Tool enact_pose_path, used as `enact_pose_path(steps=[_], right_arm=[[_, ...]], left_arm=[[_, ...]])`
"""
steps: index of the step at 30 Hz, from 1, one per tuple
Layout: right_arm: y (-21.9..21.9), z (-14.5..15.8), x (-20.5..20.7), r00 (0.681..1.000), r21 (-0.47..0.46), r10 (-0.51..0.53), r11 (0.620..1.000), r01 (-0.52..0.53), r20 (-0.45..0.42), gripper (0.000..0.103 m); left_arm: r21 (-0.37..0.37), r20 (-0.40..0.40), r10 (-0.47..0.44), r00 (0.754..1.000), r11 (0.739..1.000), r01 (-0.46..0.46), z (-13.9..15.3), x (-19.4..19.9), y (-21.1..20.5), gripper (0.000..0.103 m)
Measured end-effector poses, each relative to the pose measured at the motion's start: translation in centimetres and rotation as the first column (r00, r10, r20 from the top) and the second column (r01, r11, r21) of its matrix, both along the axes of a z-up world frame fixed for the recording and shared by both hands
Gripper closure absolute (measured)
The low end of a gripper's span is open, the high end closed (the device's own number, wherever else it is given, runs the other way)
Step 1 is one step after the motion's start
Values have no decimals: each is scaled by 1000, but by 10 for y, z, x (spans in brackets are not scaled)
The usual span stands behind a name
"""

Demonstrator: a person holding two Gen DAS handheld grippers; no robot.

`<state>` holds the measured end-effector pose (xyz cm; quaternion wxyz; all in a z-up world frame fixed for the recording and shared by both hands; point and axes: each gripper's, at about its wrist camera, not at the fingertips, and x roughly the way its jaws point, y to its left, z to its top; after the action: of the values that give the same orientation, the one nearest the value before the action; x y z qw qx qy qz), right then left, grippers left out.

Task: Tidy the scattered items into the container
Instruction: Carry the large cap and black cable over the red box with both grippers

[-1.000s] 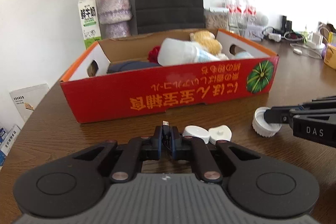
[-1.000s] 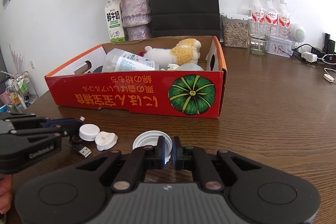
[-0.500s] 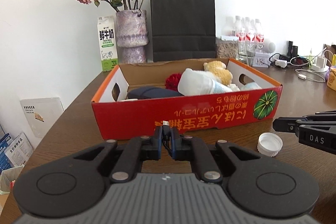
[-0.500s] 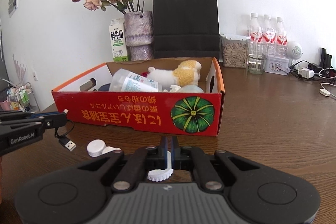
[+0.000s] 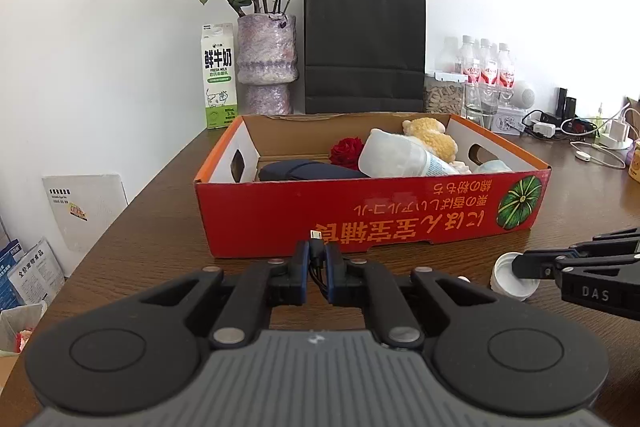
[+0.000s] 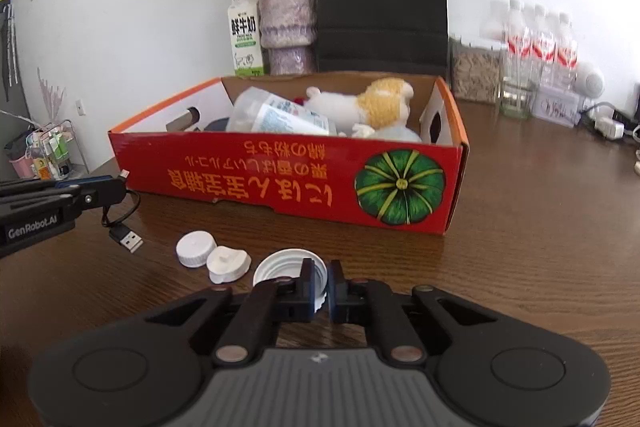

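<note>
Two grippers at work over a brown wooden table (image 6: 540, 227), both closed down on something; left gripper (image 5: 317, 263) has its jaws pinched on a short black USB cable (image 6: 120, 223), small plug tip poking up between the pads in the left wrist view, the larger USB plug hanging clear of the table surface below the jaws in the right wrist view; right gripper (image 6: 320, 285) has its jaws clamped on the rim of a wide white lid (image 6: 286, 267), open side up, just in front of the box; whether the lid is lifted off the wood I cannot tell.

Red cardboard box (image 6: 280, 183) stands near the middle of the table, orange print and a green pumpkin picture on its front wall; inside lie a clear plastic bottle (image 6: 276, 117) on its side, a white and yellow plush toy (image 6: 360, 105), a dark blue pouch (image 5: 304, 171) and a red fabric flower (image 5: 346, 151).

Still out on the table, between the two grippers: a small white screw cap (image 6: 195, 248) and a white lobed cap (image 6: 228, 263), touching each other, just left of the wide lid.

Behind the box, by the wall: milk carton (image 5: 218, 75), purple vase (image 5: 267, 63) of dried roses, black paper bag (image 5: 364, 47), water bottles (image 6: 540, 43).
</note>
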<state>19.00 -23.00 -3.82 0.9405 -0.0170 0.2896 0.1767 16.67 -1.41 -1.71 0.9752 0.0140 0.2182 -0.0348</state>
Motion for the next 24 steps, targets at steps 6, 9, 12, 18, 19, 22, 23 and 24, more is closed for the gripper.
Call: enact_pose_path(steps=[6, 9, 12, 18, 19, 22, 23, 24], right_arm=[[-2, 17, -9, 996, 42, -24, 999, 20, 86, 99], [-4, 30, -8, 991, 65, -40, 997, 32, 129, 99], [-5, 45, 0, 983, 94, -65, 994, 49, 173, 99], [2, 69, 34, 961, 133, -128, 986, 98, 245, 99], [3, 72, 41, 958, 138, -138, 985, 105, 253, 99], [8, 77, 66, 947, 146, -169, 980, 133, 273, 99], [8, 77, 74, 945, 154, -178, 978, 140, 273, 99], [7, 76, 80, 944, 164, -185, 976, 144, 272, 99]], left_arm=[[-27, 52, 6, 999, 1000, -5, 14, -3, 6, 94], [-41, 91, 10, 996, 999, -6, 26, -1, 7, 94], [-57, 138, 24, 990, 998, -16, 41, 9, 7, 94], [-98, 191, 45, 981, 995, -26, 67, 42, 2, 94], [-103, 196, 47, 979, 994, -27, 70, 50, 1, 94], [-113, 210, 65, 975, 993, -41, 76, 77, -3, 94], [-108, 219, 75, 973, 993, -52, 76, 86, -4, 94], [-101, 222, 92, 971, 992, -70, 74, 96, -4, 94]])
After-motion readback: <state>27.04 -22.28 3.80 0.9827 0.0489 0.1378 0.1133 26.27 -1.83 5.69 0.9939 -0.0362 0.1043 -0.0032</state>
